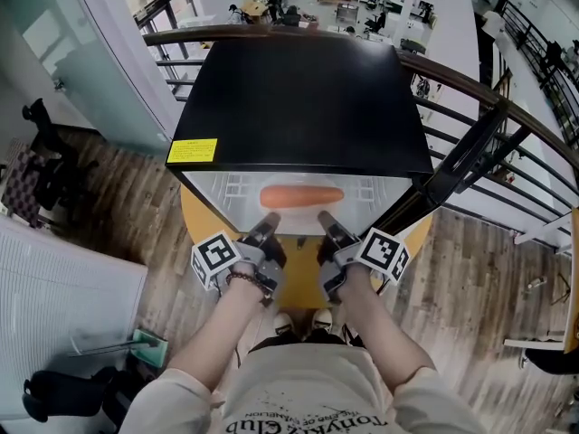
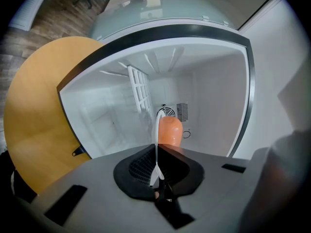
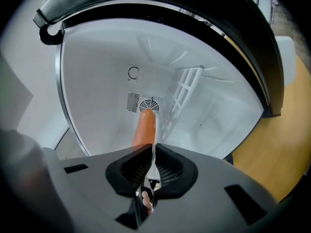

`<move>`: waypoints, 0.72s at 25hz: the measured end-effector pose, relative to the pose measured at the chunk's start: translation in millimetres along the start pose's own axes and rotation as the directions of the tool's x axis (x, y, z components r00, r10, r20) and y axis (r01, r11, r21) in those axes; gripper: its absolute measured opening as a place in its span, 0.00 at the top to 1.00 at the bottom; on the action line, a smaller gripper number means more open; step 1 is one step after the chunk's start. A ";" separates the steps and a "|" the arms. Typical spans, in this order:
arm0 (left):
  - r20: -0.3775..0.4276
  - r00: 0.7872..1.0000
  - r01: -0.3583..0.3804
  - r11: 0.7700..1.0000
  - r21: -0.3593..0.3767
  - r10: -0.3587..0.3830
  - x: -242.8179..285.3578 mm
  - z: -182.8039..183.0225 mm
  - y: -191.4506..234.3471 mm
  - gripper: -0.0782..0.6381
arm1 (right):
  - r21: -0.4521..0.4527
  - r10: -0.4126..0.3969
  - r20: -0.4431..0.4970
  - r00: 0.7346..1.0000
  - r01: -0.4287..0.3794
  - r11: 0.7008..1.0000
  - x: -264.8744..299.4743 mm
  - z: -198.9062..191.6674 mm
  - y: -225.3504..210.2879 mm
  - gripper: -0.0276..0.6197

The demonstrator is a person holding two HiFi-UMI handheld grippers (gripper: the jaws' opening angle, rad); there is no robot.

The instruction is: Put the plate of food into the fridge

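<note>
Head view: left gripper and right gripper side by side just in front of the open fridge, each closed narrow on the near rim of the plate. Two-sided hold, judged as a way to keep the thin plate level and stop the sausage rolling off. Sausage lying crosswise on the plate, just beyond both grippers' tips. Along the jaws in both gripper views: rim edge-on as a thin white line pinched between the pads, sausage right behind it, then the white fridge interior with a rear vent and a wire rack; no other contents visible. Plate at the fridge mouth, not yet set down inside. Round tabletop below and outward of the left gripper, apparently carrying the fridge.
</note>
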State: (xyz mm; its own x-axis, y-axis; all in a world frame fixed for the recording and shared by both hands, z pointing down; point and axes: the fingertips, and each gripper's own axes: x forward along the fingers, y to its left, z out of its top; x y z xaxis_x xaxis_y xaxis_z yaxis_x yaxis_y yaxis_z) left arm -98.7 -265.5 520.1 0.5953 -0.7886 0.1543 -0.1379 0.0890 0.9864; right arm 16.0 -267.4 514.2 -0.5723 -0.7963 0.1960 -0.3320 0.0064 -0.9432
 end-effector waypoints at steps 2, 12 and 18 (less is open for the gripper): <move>0.002 1.000 -0.005 1.000 -0.007 0.005 4.6 3.1 1.2 0.85 | 0.001 -0.006 0.001 1.000 0.006 1.000 4.6 2.8 -1.6 0.89; 0.009 1.000 -0.008 1.000 -0.024 0.008 21.3 14.6 3.0 0.85 | -0.003 -0.020 0.006 1.000 0.020 1.000 22.3 15.0 -5.0 0.89; 0.007 1.000 -0.028 0.999 -0.035 0.028 30.3 17.1 2.2 0.85 | -0.002 -0.036 0.024 0.999 0.036 0.999 26.1 23.7 -5.7 0.89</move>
State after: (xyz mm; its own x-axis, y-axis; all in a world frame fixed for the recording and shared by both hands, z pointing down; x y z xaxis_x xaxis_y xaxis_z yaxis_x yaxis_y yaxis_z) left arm -94.5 -299.7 526.0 0.5858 -0.7898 0.1817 -0.1264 0.1324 0.9831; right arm 20.8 -302.6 518.3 -0.5414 -0.8106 0.2234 -0.3541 -0.0212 -0.9350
